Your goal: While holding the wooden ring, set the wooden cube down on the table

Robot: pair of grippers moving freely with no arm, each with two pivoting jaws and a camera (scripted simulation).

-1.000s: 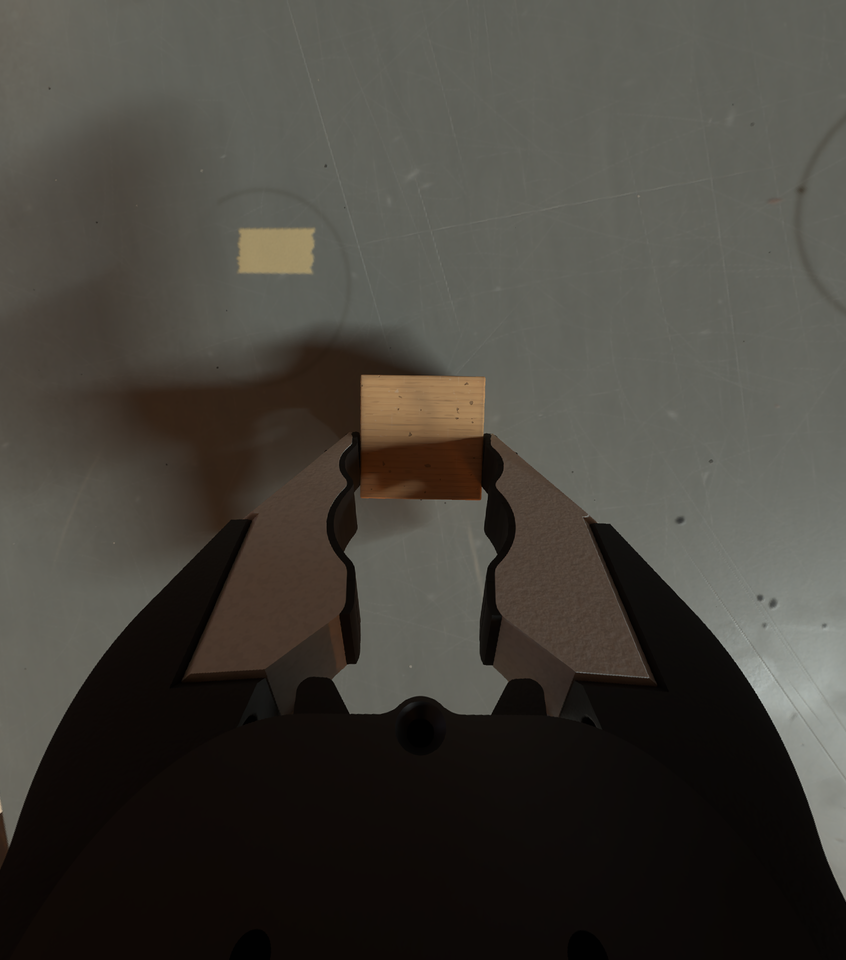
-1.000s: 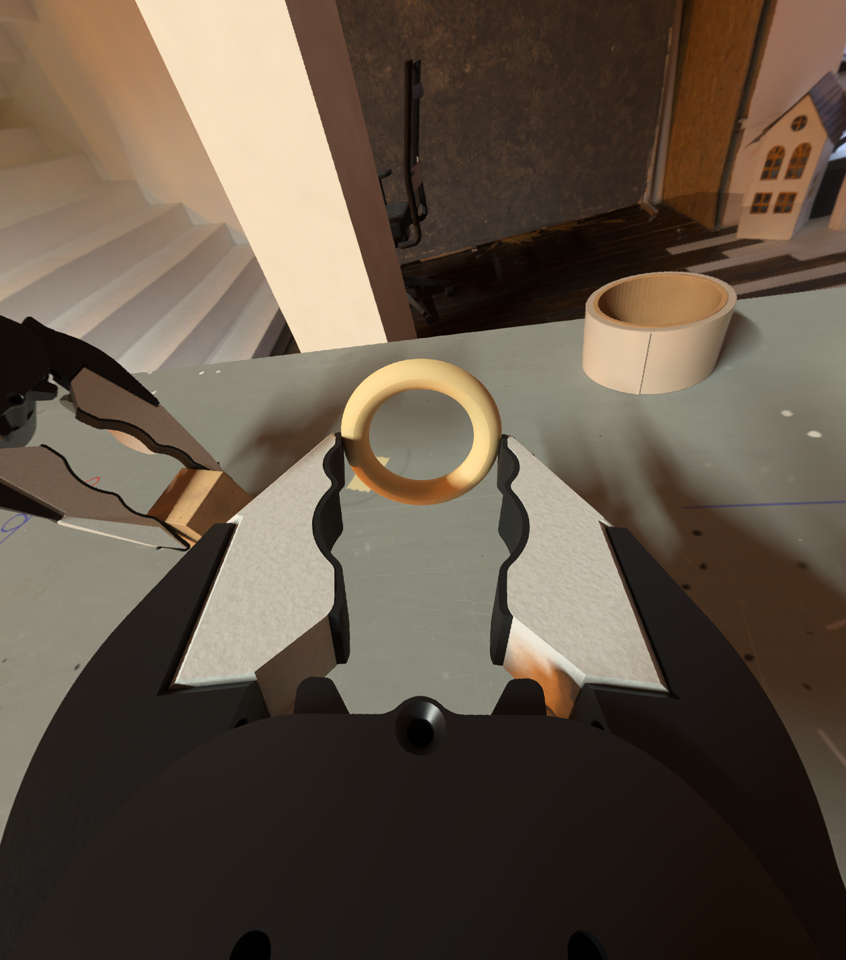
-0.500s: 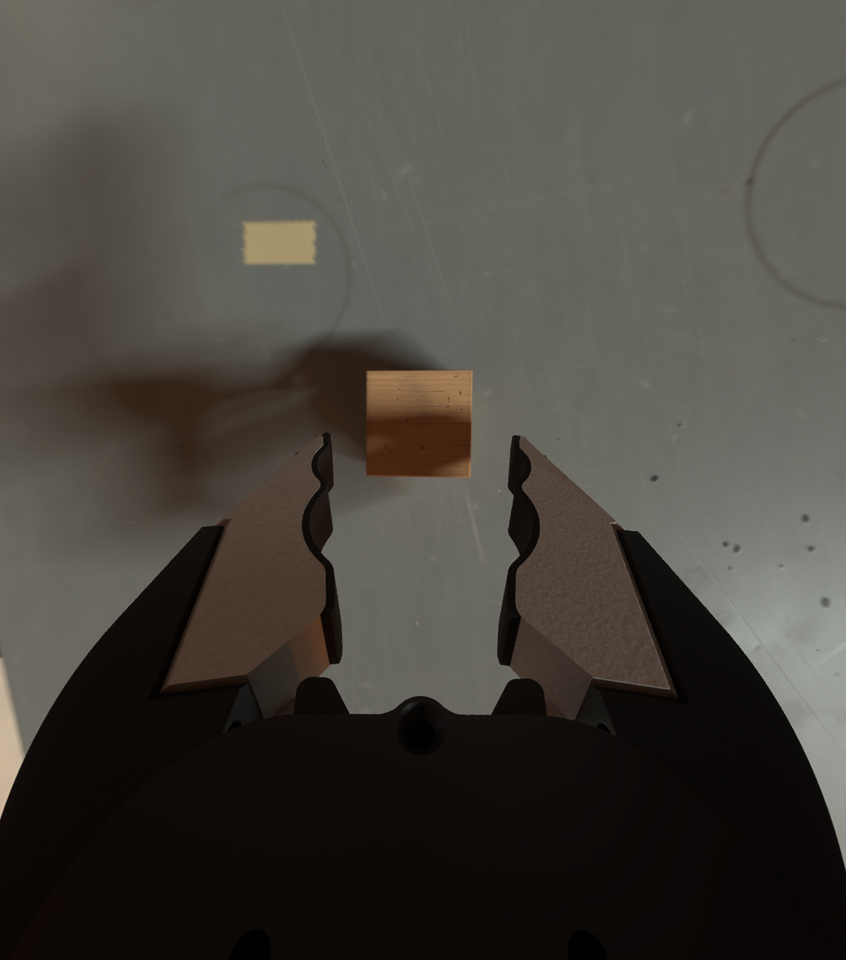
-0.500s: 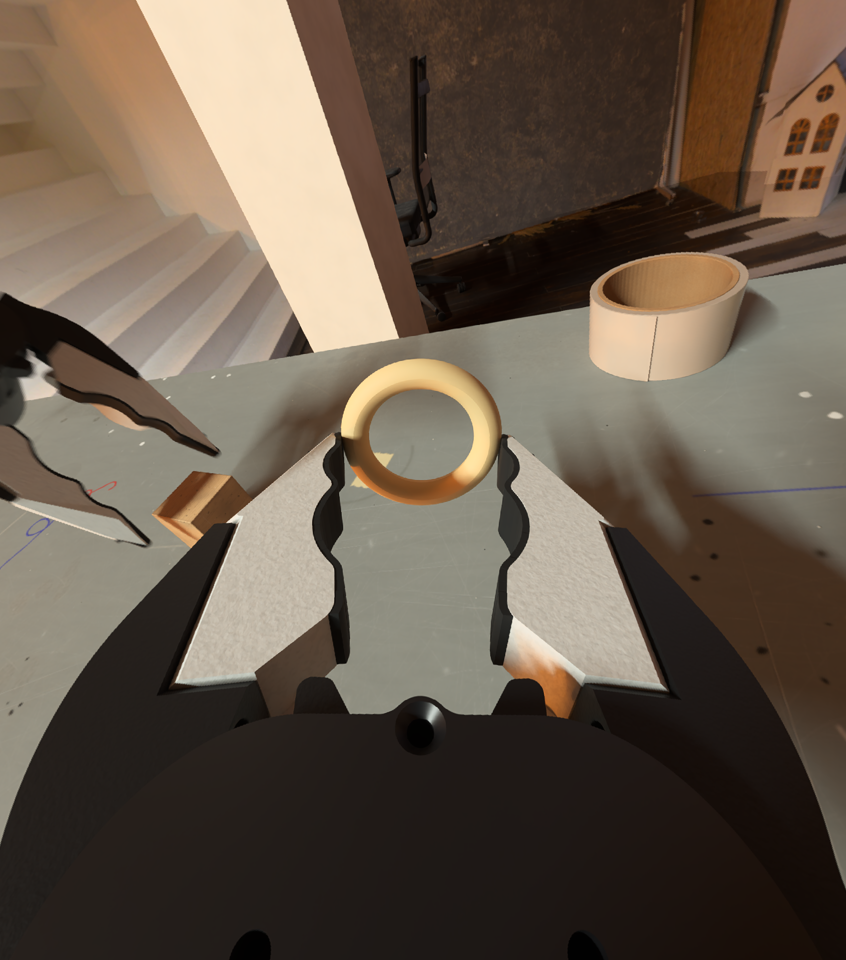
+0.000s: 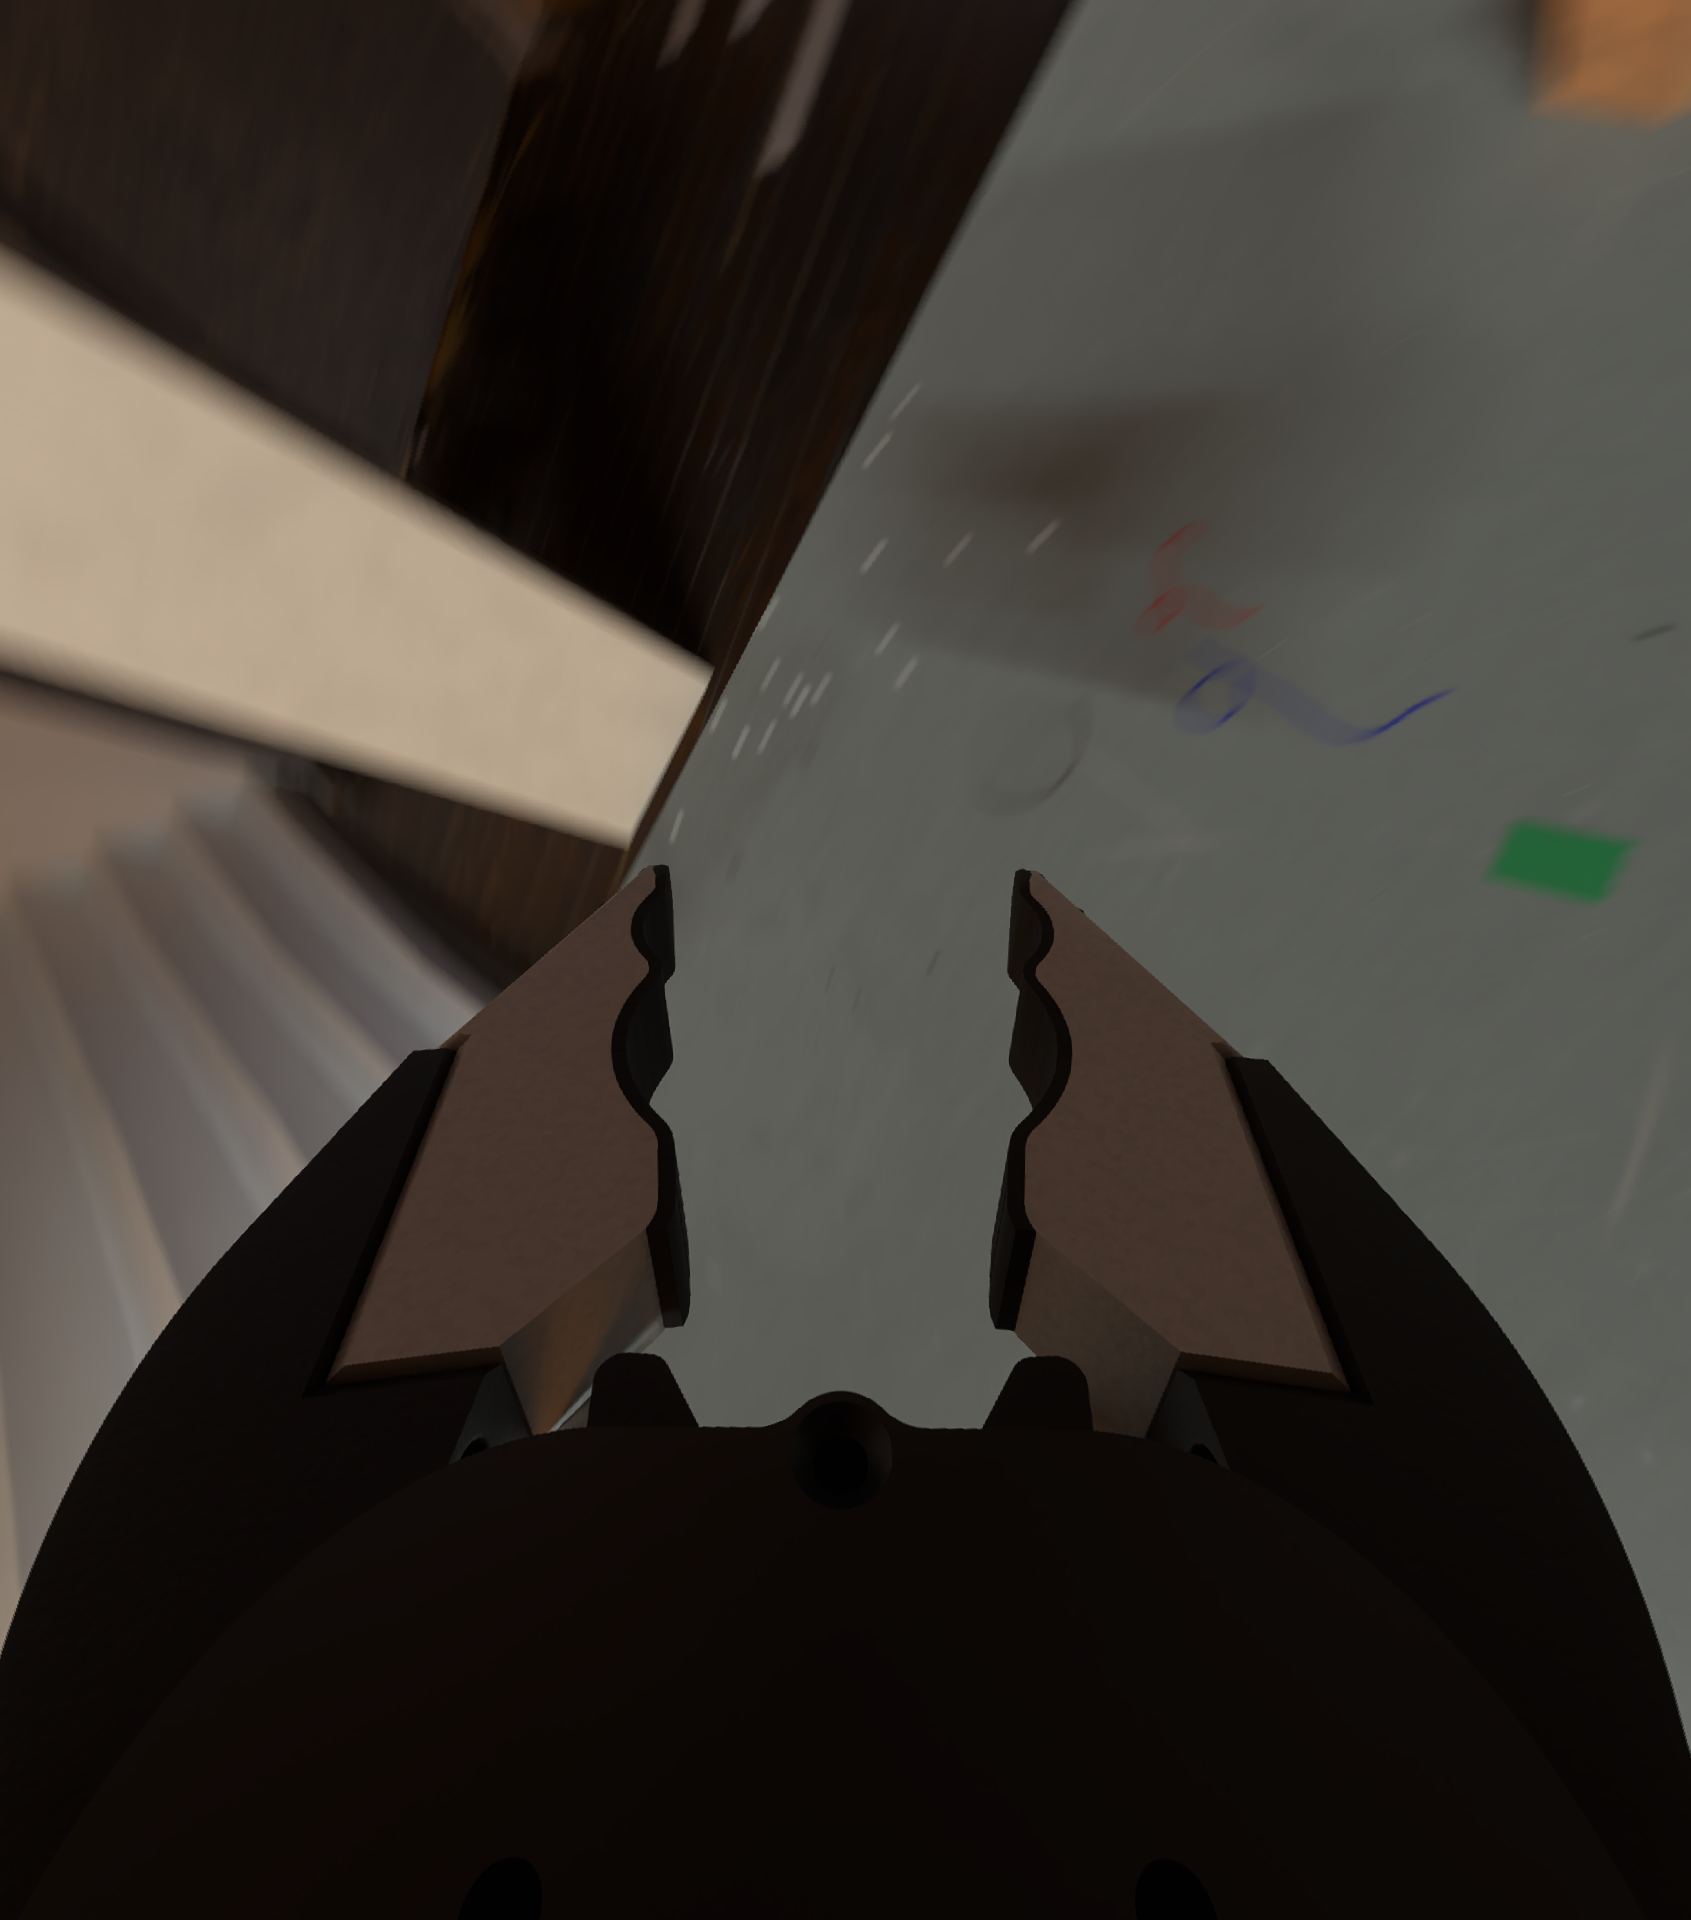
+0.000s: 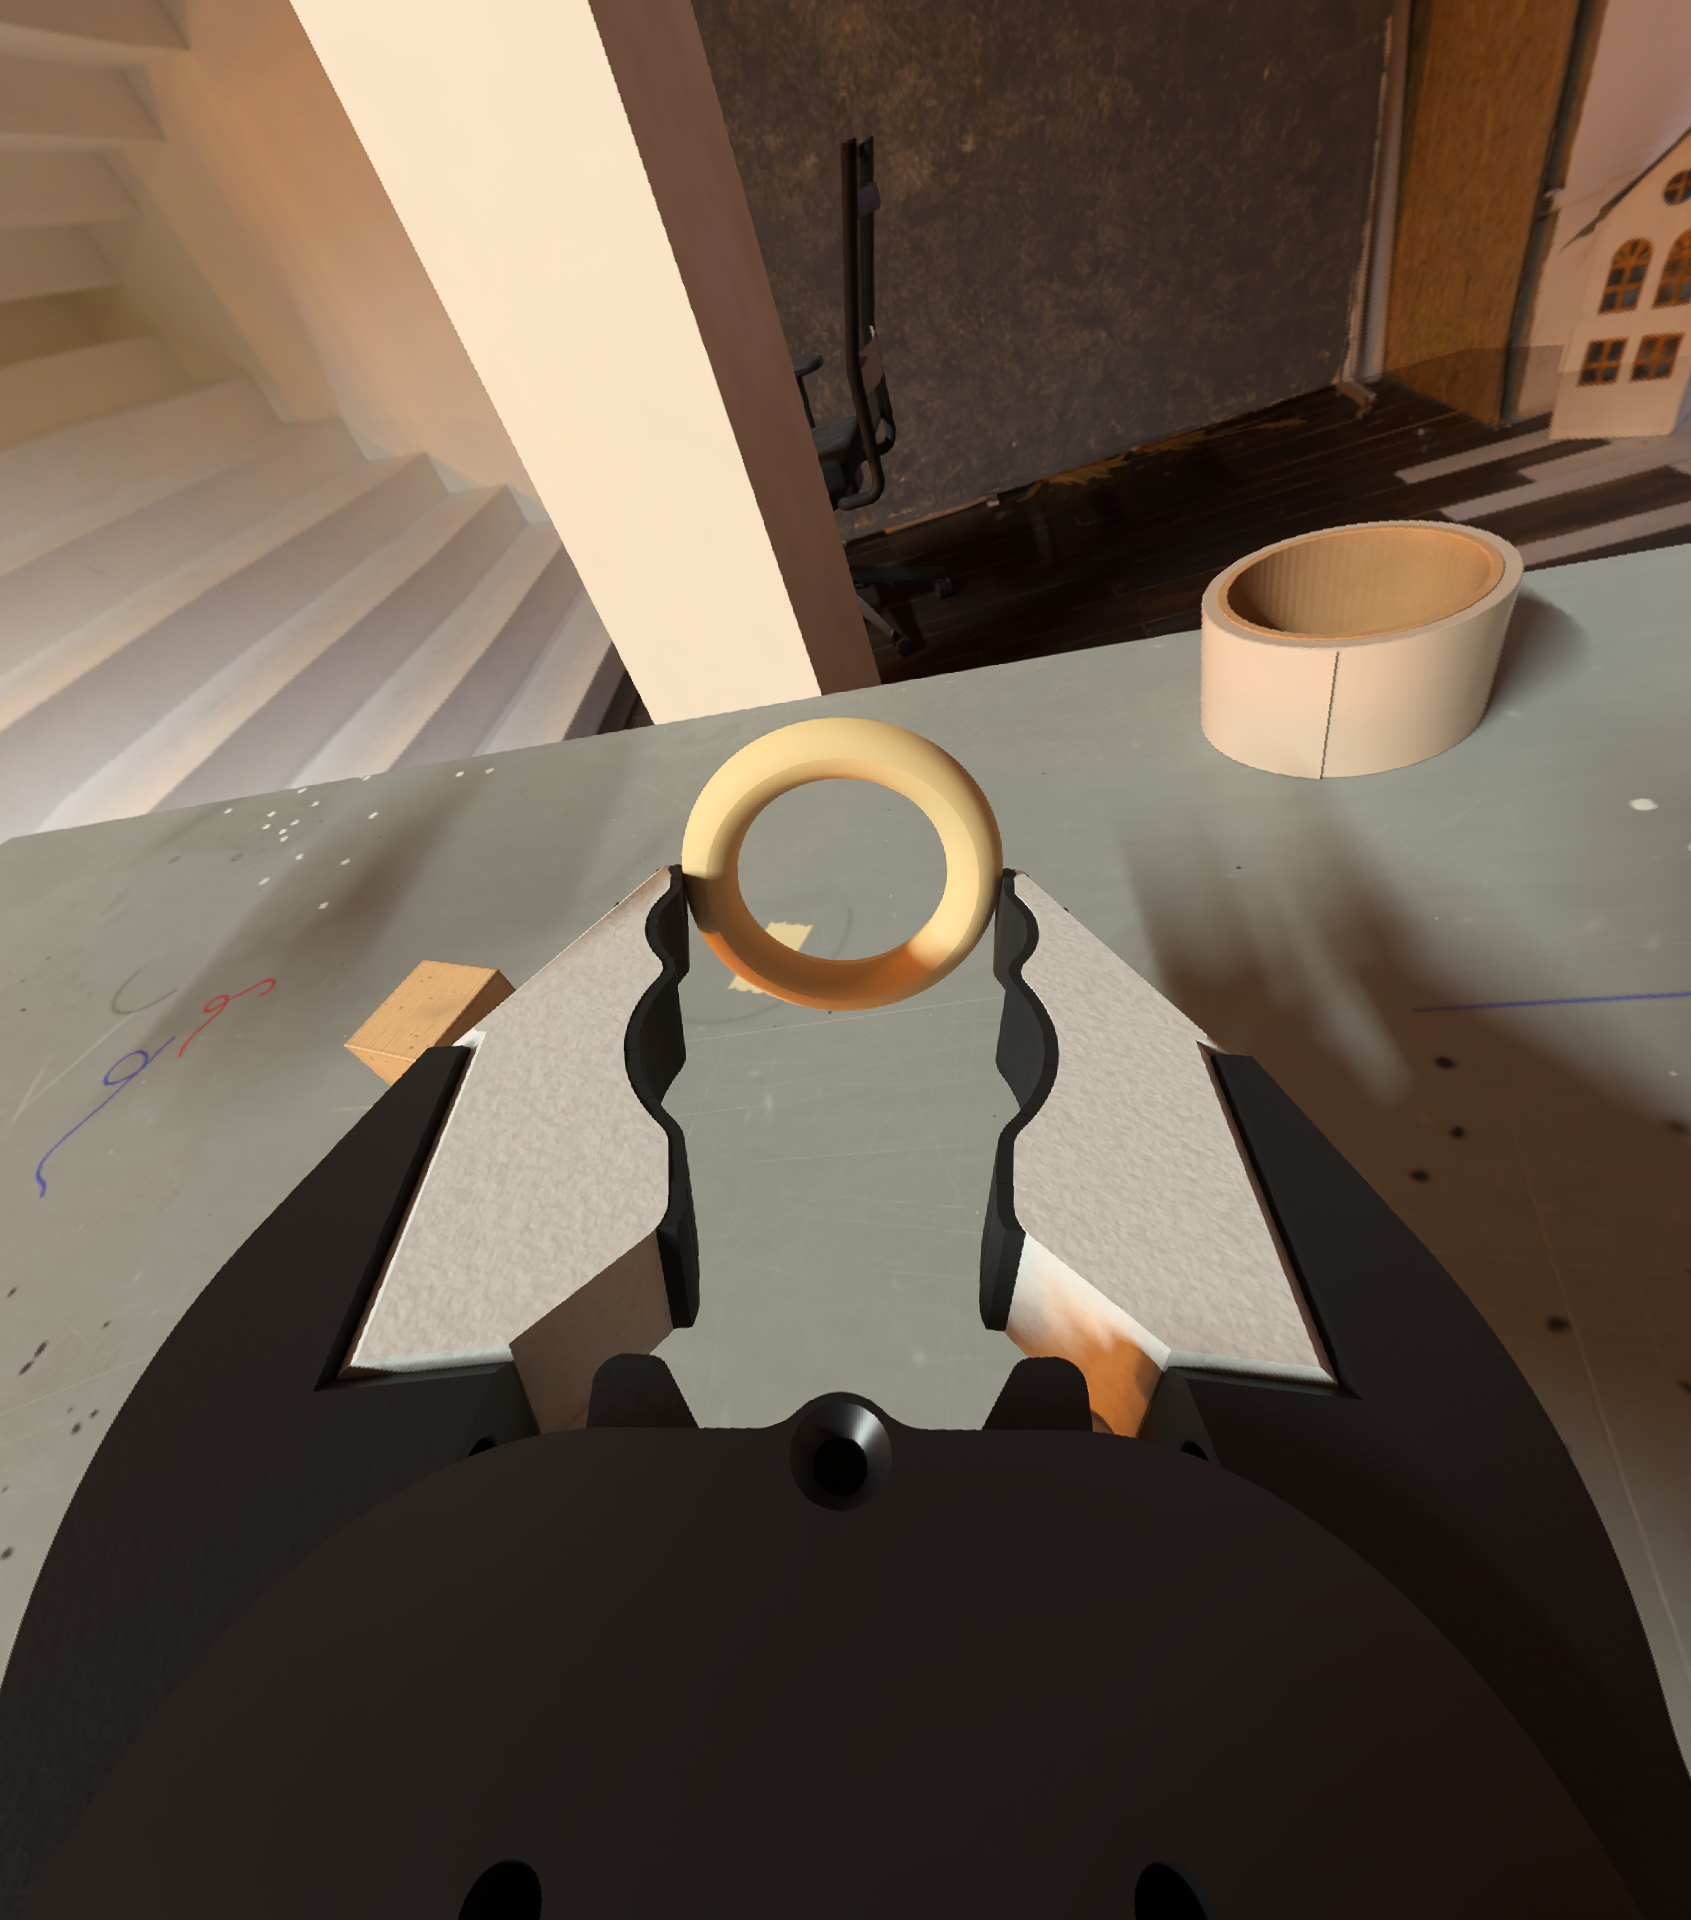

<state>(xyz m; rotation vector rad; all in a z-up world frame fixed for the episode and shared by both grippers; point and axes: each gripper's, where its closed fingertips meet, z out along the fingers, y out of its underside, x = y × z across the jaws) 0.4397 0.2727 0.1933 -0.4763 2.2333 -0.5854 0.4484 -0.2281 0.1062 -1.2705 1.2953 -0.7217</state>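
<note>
My right gripper is shut on the pale wooden ring and holds it upright above the grey table. The wooden cube rests on the table to the left of the right fingers, partly hidden by them. In the blurred left wrist view the cube shows at the top right edge, far from my left gripper. The left gripper is open and empty, above the table near its edge.
A wide roll of tan tape stands at the table's back right. A green patch and pen scribbles mark the table. The table edge drops to dark floor and stairs on the left.
The left gripper opened and let the cube go on the table, then pulled away and swung left towards the table edge. It has left the right wrist view. The right gripper still holds the ring.
</note>
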